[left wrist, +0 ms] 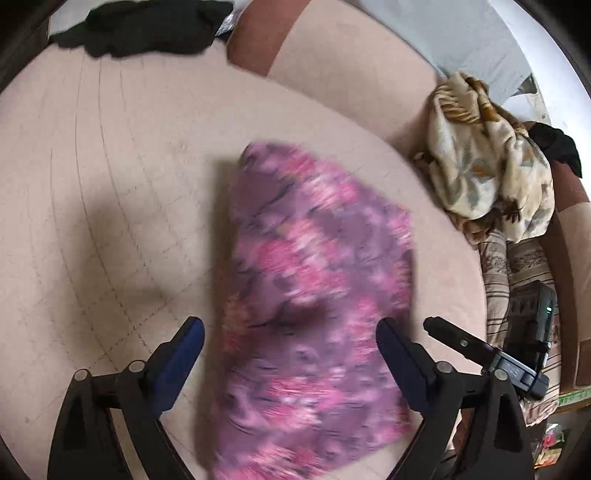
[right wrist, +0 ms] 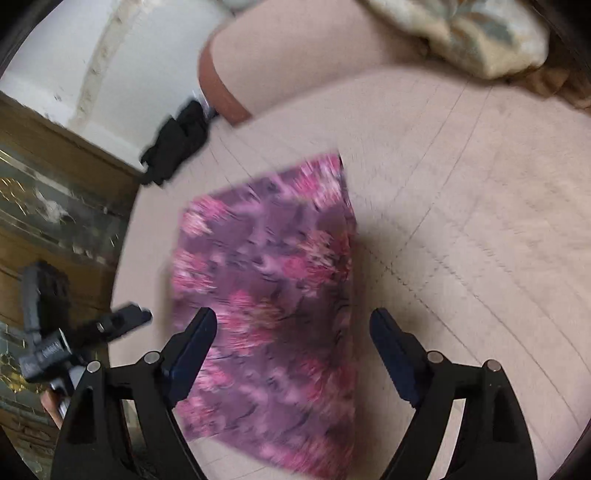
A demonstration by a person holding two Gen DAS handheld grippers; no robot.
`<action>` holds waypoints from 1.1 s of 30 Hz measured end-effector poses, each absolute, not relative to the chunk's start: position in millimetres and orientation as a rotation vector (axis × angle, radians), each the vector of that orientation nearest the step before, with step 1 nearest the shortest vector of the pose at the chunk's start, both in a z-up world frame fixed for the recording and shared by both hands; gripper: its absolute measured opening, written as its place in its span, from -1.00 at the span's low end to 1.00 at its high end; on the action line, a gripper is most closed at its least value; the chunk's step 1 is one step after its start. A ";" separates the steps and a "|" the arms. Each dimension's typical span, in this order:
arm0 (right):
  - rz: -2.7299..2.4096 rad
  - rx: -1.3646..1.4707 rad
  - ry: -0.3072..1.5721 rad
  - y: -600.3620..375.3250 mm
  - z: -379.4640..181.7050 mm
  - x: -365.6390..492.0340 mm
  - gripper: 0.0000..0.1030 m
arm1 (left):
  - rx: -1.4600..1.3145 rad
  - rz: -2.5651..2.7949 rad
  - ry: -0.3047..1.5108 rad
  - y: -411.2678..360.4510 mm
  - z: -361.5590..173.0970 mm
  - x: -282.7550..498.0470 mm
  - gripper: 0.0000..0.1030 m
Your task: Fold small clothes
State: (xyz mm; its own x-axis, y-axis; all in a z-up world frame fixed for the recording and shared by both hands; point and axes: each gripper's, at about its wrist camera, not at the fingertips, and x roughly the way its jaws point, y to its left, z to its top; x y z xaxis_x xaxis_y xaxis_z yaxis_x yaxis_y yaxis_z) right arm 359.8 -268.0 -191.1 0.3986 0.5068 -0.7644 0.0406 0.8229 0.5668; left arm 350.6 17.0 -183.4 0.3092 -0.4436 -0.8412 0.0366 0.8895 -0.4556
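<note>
Pink flowered cloth (left wrist: 314, 295) lies folded flat on the beige sofa seat (left wrist: 110, 184), black garment (left wrist: 140, 29) at 11 o'clock. Left claw (left wrist: 290, 343) and right claw (right wrist: 291, 343) both gape, gripping nothing. Cloth looks light, limp, slippery; pinch edge corners.

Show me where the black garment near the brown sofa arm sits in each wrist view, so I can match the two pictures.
Left wrist view: the black garment lies at the top left, on the far edge of the beige cushion.
Right wrist view: the black garment sits left of centre, upper half, at the cushion's edge.
Shared landmark: the pink and purple floral cloth, lying flat mid-frame in both.
</note>
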 end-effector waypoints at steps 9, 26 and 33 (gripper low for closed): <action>0.283 0.473 1.243 -256.6 -231.2 381.3 -0.58 | -0.492 -0.211 1.362 28.5 -228.5 368.4 0.52; 0.287 0.506 1.292 -269.1 -234.4 386.1 -0.58 | -0.458 -0.232 1.297 35.8 -201.6 358.7 0.13; 0.317 0.525 1.143 -278.1 -193.9 388.1 0.51 | -0.427 -0.246 1.175 37.8 -191.6 375.5 0.73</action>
State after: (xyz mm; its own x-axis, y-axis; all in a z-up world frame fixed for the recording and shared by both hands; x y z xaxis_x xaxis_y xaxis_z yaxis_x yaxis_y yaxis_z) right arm 388.1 -278.1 -193.9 0.3892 0.4959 -0.7763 0.0246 0.8368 0.5469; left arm 375.5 37.8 -191.6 0.3718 -0.4036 -0.8360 -0.0343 0.8940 -0.4468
